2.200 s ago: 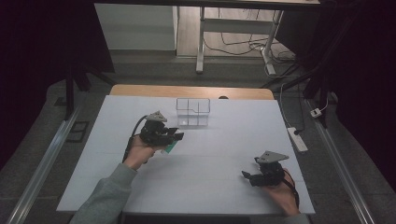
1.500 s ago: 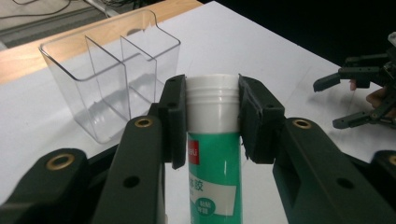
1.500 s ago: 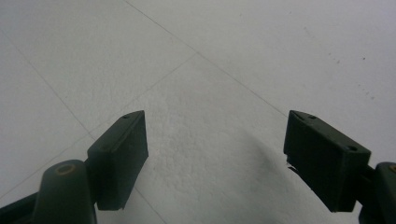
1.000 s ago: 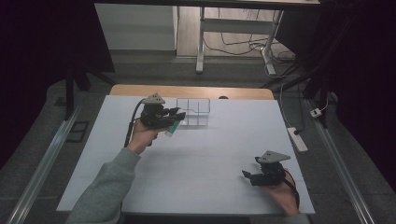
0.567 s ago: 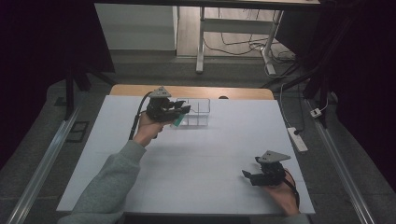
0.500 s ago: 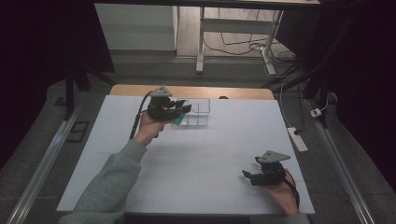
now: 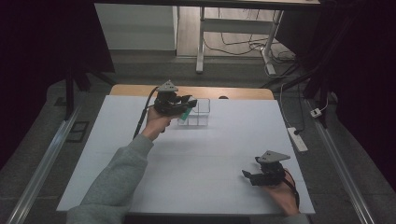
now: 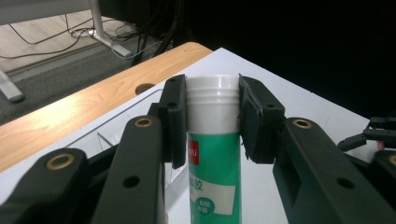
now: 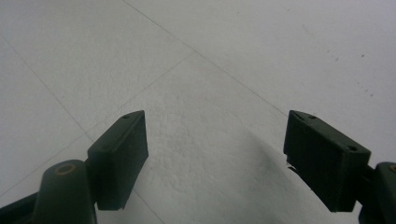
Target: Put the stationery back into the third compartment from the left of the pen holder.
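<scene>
The left gripper [image 8: 212,116] clamps a green tube [image 8: 215,177] (white cap up) just above the clear box [image 7: 195,113] at the table's [image 7: 224,154] far side. The right gripper [image 9: 215,158] rests wide open, holding nothing.

- A white worktop [image 7: 196,158] is filling the middle of the frame, with a wooden strip [image 7: 243,92] running along its far edge.
- Grey floor [image 7: 42,154] is flanking it on both sides.
- A white desk frame [image 7: 201,37] is standing at the top centre, cables trailing beside it.
- A power strip [image 7: 298,139] is lying at the right.
- Darkness is covering both upper corners.
</scene>
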The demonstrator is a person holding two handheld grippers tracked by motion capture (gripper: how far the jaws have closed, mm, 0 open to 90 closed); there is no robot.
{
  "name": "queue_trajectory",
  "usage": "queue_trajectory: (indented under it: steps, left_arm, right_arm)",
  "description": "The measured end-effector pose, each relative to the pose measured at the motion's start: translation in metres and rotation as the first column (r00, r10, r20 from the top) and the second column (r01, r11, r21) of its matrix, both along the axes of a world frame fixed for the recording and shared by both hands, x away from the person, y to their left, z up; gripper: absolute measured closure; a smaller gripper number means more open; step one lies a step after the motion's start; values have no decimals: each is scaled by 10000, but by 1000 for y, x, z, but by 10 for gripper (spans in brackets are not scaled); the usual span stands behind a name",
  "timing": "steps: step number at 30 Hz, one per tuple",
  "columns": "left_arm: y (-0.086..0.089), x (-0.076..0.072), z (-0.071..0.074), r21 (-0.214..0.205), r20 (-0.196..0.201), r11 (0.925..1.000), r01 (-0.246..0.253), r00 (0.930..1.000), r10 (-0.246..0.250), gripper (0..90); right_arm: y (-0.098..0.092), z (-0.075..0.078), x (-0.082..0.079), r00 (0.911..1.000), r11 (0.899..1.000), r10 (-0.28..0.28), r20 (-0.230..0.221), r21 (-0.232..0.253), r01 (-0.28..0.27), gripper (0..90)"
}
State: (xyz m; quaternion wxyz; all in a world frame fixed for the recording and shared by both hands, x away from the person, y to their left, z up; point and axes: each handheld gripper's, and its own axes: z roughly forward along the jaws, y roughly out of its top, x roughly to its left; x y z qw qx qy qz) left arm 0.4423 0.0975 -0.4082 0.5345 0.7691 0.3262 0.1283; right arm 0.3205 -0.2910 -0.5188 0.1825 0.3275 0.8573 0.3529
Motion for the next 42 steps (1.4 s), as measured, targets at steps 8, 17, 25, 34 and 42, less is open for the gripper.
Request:
queue_trajectory:
  steps: [8, 17, 25, 34, 42]
  left_arm:
    - [-8, 6, 6, 53, 320, 9998, 213, 9993, -214, 641]
    - [-17, 22, 8, 19, 285, 9997, 235, 9993, -235, 641]
    - [-29, 42, 10, 11, 307, 9999, 114, 9995, -115, 640]
    - [-41, 66, -2, -33, 155, 9997, -240, 9996, 240, 640]
    - [-52, 82, -12, 443, 27, 9977, -514, 9987, 513, 640]
  right_arm:
    - [0, 0, 0, 10000, 10000, -9, 15, -7, 9, 213]
    - [0, -1, 1, 10000, 10000, -31, -21, 0, 31, 212]
    - [-2, 1, 0, 10000, 9999, -37, -15, 169, 37, 211]
    - [-2, 1, 0, 10000, 9997, -95, 23, 226, 95, 212]
    - [-2, 1, 0, 10000, 9998, -83, -8, 157, 83, 212]
